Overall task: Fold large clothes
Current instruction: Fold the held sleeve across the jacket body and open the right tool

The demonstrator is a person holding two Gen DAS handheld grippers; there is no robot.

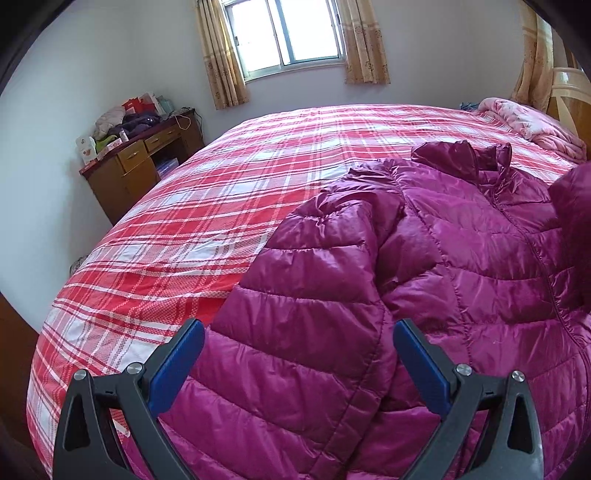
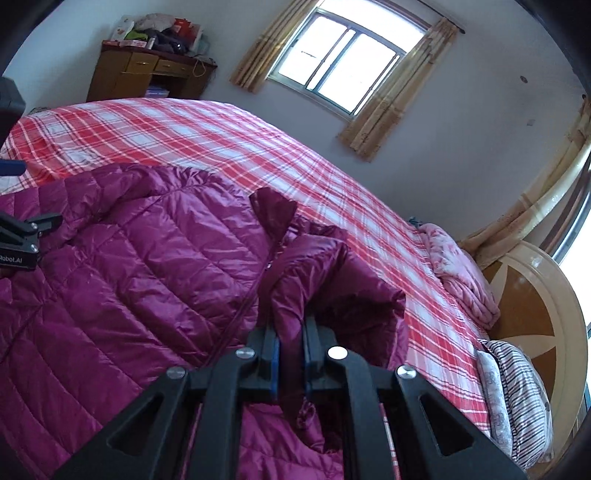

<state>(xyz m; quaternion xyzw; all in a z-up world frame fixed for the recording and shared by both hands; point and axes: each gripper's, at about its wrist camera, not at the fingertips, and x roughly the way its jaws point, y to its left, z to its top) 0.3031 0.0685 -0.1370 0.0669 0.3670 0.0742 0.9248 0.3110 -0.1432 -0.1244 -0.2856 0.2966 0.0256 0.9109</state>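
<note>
A magenta quilted puffer jacket [image 1: 461, 258] lies front up on the red plaid bed [image 1: 221, 192]. Its left sleeve [image 1: 306, 295] lies folded in along the body. My left gripper [image 1: 298, 332] is open, its blue-padded fingers on either side of that sleeve, just above it. In the right wrist view the jacket [image 2: 129, 280] fills the lower left. My right gripper [image 2: 291, 332] is shut on the jacket's right sleeve [image 2: 314, 266] and holds it lifted over the body. The left gripper's body [image 2: 22, 240] shows at the left edge.
A wooden desk [image 1: 144, 166] piled with clothes and boxes stands left of the bed by the wall. A pink quilt [image 1: 532, 122] and striped pillows [image 2: 517, 398] lie by the headboard [image 2: 535, 306]. A curtained window [image 1: 288, 33] is behind the bed.
</note>
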